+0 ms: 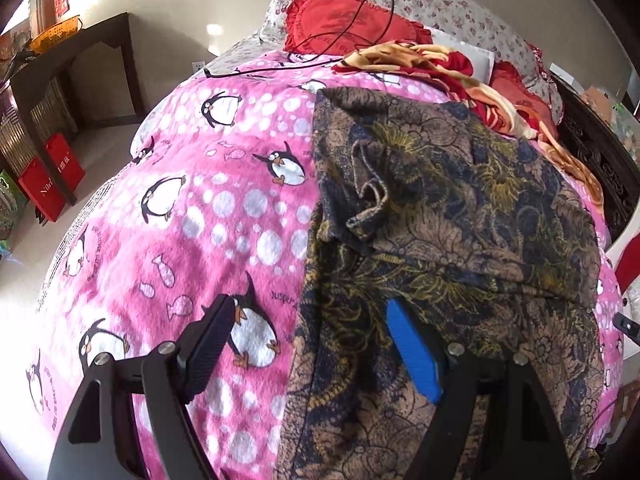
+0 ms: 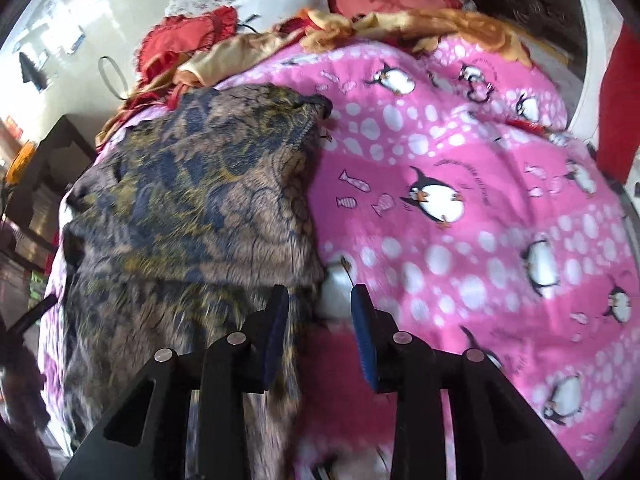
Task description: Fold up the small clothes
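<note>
A big pink penguin blanket (image 1: 224, 208) covers the bed, and the brown and blue flowery cloth (image 1: 448, 208) lies spread on top of it. Behind the cloth sit red frilly pillows (image 1: 340, 20). Above the cloth's near edge, the left gripper (image 1: 316, 340) has its jaws wide apart with nothing between them, and the right gripper (image 2: 320, 332) has its jaws a little apart, holding nothing.

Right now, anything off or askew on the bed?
The patterned garment isn't flat: a curled fabric fold sticks up near its middle and its top layer is creased. A black cable also trails loose across the red cushion onto the pink blanket. Nothing looks spilled or damaged.
</note>
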{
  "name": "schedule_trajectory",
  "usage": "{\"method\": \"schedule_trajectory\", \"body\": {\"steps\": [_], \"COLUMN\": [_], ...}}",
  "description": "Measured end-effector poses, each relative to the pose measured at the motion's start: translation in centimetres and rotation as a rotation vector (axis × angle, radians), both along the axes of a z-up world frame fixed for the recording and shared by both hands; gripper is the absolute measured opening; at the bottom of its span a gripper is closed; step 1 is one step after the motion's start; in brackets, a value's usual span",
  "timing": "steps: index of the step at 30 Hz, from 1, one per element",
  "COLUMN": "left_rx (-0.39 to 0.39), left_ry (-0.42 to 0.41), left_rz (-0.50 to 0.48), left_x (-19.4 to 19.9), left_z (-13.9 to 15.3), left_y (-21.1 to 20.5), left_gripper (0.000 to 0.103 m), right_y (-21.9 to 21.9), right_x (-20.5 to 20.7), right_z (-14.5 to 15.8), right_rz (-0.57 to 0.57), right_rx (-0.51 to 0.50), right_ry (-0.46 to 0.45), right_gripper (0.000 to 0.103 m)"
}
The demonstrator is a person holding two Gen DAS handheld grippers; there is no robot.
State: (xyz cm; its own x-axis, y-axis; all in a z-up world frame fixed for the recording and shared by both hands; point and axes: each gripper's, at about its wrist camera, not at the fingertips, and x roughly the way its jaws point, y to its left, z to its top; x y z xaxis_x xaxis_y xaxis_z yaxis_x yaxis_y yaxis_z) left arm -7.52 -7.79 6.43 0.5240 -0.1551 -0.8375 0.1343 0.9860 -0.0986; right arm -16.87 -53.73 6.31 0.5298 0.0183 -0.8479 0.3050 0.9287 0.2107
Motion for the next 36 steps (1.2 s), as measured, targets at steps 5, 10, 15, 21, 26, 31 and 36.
{"method": "schedule_trajectory", "body": {"steps": [5, 10, 15, 21, 26, 31, 36], "left_rx": [-0.028, -0.046, -0.060, -0.073, -0.047, -0.057, -0.081], "left_ry": [-0.005, -0.010, -0.008, 0.066, 0.089, 0.098, 0.129], "left_rz": [-0.017, -0.063, -0.092, -0.080, -0.072, -0.050, -0.025], "left_x": [-1.9, -5.3, -8.8, -12.5, -15.0, -16.9, -17.7], "left_z": [0.9, 2.2, 3.1, 2.5, 2.0, 1.9, 1.3], "left_y": [0.0, 1.0, 3.1, 6.1, 7.5, 8.5, 8.9], "left_gripper": [0.082, 0.082, 0.086, 0.087, 0.087, 0.087, 0.087], "right_y": [0.3, 0.8, 2.7, 5.3, 6.7, 8.9, 13.3], "right_x": [-4.2, -8.2, -11.5, -14.4, -16.0, -18.5, -19.5], "right_z": [2.8, 4.2, 4.3, 1.1, -0.8, 0.7, 0.2], "right_rz": [0.017, 0.032, 0.123, 0.173, 0.189, 0.288, 0.340], "right_rx": [-0.063, -0.059, -0.059, 0.106, 0.133, 0.061, -0.254], "right_ry": [-0.023, -0.024, 0.005, 0.030, 0.066, 0.022, 0.006], "right_gripper": [0.031, 0.033, 0.035, 0.043, 0.043, 0.044, 0.048]}}
